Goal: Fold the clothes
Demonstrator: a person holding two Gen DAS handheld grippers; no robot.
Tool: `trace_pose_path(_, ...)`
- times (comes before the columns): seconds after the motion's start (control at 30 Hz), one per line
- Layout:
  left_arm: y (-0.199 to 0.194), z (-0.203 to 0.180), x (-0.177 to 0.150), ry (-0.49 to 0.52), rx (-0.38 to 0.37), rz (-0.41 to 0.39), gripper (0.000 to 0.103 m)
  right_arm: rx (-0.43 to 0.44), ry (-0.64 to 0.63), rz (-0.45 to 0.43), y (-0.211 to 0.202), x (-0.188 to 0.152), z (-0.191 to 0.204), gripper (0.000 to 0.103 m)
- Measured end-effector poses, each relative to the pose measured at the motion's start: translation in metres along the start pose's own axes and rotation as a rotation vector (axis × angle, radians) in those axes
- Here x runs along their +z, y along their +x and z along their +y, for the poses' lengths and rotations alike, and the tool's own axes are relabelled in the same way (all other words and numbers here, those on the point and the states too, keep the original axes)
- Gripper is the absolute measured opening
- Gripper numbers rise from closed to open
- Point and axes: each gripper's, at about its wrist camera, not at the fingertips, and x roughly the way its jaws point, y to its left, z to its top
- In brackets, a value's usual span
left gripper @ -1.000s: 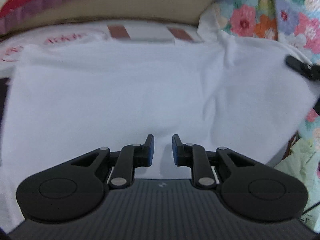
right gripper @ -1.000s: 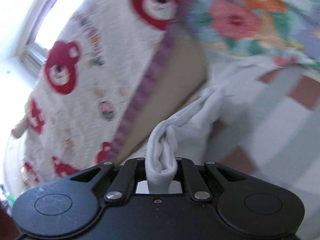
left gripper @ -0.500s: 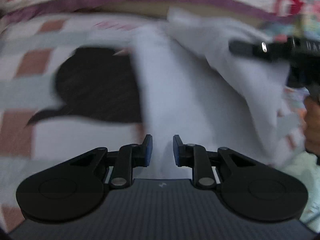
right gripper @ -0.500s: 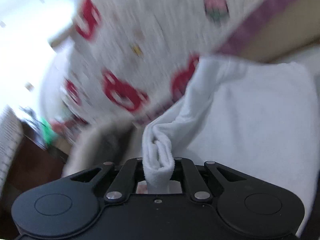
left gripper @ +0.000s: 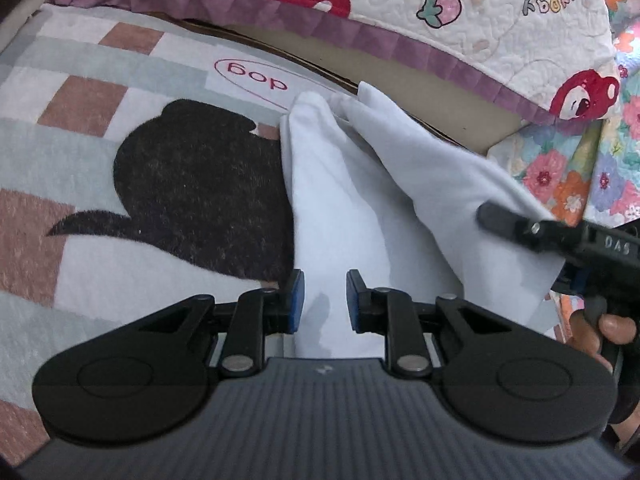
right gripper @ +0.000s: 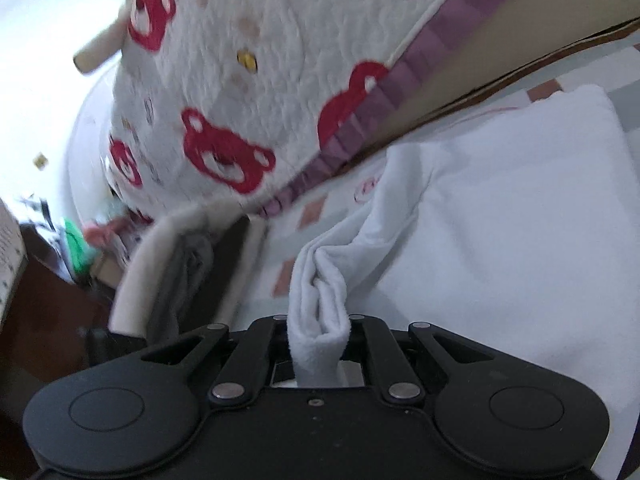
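white garment (left gripper: 340, 200), plain, no print; black grippers, left gripper (left gripper: 322, 296) with blue pads (left gripper: 297, 300), right gripper (right gripper: 319, 334) all black; blanket (left gripper: 80, 128) checked in pale grey-green, white and brownish pink, with black animal silhouette (left gripper: 200, 184) and red-outlined oval with red letters; quilt (left gripper: 500, 28) white with red bears, pink strawberry, purple ruffle trim (left gripper: 400, 46); floral fabric (left gripper: 560, 176) pink, orange, blue, green
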Motion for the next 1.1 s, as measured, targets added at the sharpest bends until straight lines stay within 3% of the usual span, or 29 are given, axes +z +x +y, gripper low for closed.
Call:
trace_pose_path(0.17, -0.004, 0.003, -0.001, -0.045, -0.058, -0.017, 0.021, 0.097, 0.068, -0.103, -0.018, 0.003, 0.002, 0.008)
trace_pose_path(0.37, -0.010, 0.012, 0.005, -0.145, -0.213, -0.065, 0.023, 0.094, 0.005, 0.074, 0.011, -0.012, 0.025, 0.008)
trace_pose_path(0.47, -0.005, 0.016, 0.005, -0.164, -0.205, -0.041, 0.026, -0.059, -0.096, 0.141, 0.036, -0.026, 0.032, 0.009)
trace_pose_path(0.57, 0.002, 0.021, 0.001, -0.172, -0.175, -0.020, 0.028, -0.104, -0.150, 0.162, 0.048, -0.035, 0.034, 0.015)
trace_pose_path(0.67, 0.003, 0.024, 0.000, -0.191, -0.171, -0.015, 0.030, -0.065, -0.175, 0.191, 0.044, -0.039, 0.042, 0.037)
trace_pose_path(0.8, 0.001, 0.030, 0.000, -0.214, -0.154, -0.024, 0.030, 0.026, -0.238, 0.231, 0.007, -0.048, 0.046, 0.038)
trace_pose_path(0.87, -0.002, 0.035, -0.001, -0.253, -0.162, -0.030, 0.032, -0.040, -0.280, 0.197, -0.022, -0.054, 0.039, 0.038)
trace_pose_path(0.97, -0.007, 0.036, -0.002, -0.272, -0.194, -0.047, 0.040, -0.213, -0.362, 0.147, -0.056, -0.061, 0.026, 0.039)
trace_pose_path(1.1, -0.011, 0.029, -0.006, -0.267, -0.242, -0.027, 0.043, -0.388, -0.425, 0.152, -0.081, -0.074, 0.010, 0.039)
